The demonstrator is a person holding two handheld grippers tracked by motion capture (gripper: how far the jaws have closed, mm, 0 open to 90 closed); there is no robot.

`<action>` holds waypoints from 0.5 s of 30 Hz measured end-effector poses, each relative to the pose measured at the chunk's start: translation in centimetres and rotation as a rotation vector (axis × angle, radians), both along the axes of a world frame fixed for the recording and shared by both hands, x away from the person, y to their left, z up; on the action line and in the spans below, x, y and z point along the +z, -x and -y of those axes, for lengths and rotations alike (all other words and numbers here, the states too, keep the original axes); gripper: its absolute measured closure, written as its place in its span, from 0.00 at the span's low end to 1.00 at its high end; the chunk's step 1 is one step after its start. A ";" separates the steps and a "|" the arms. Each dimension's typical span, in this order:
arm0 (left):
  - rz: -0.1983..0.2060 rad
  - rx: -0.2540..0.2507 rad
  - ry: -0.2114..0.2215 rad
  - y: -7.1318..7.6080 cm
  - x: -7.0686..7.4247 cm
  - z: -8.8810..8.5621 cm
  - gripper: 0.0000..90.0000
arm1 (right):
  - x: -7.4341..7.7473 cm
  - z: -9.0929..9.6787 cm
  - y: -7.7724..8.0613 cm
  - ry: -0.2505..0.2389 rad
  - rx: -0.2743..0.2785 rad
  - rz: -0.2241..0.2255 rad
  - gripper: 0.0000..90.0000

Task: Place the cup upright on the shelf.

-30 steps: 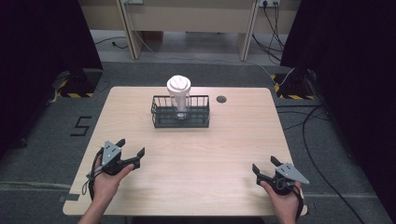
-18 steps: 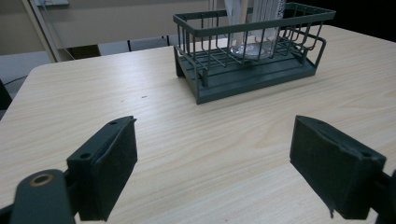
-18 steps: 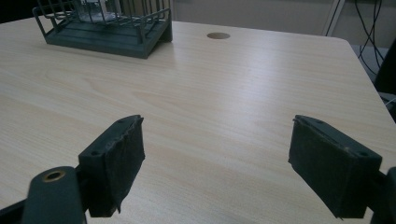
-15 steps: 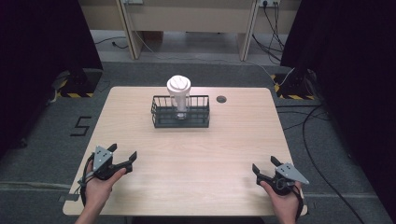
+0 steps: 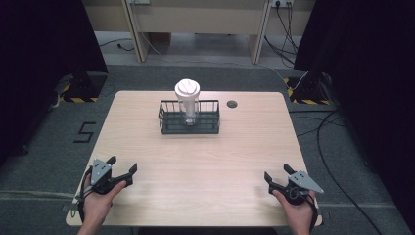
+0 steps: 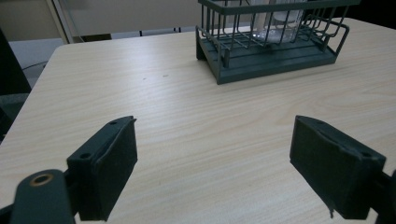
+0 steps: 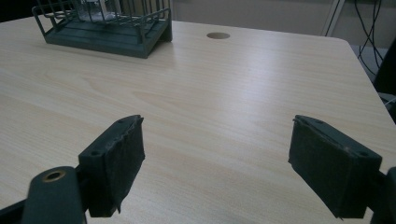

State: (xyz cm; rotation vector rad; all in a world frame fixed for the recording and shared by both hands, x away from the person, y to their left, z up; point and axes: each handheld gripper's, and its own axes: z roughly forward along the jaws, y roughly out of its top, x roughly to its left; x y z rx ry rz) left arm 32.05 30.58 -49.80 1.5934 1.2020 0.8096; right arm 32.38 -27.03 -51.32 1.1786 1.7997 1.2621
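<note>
A dark wire basket (image 5: pixel 189 123) stands at the table's far middle, holding an upright clear bottle with a white lid (image 5: pixel 187 90). My left gripper (image 5: pixel 122 166) rests open near the front left corner of the table, nothing between its jaws. My right gripper (image 5: pixel 278 174) sits open near the front right corner, also holding nothing. In the left gripper view the basket (image 6: pixel 275 51) lies ahead to the right, beyond the open left gripper (image 6: pixel 212 177). From the right gripper view the basket (image 7: pixel 105 30) is far ahead to the left of the open right gripper (image 7: pixel 215 170).
The light wooden table (image 5: pixel 195 166) has a round cable hole (image 5: pixel 232 104) right of the basket. Dark curtains flank both sides, and cables lie on the floor at the right. Desk legs stand behind the table.
My left gripper has drawn back toward the front left edge of the table. The right gripper and the basket have stayed put.
</note>
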 end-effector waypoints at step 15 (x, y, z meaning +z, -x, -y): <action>-0.003 0.028 0.011 1.1 -1.3 -0.5 0.16 | 0.0 0.0 0.0 0.000 0.001 -0.003 0.21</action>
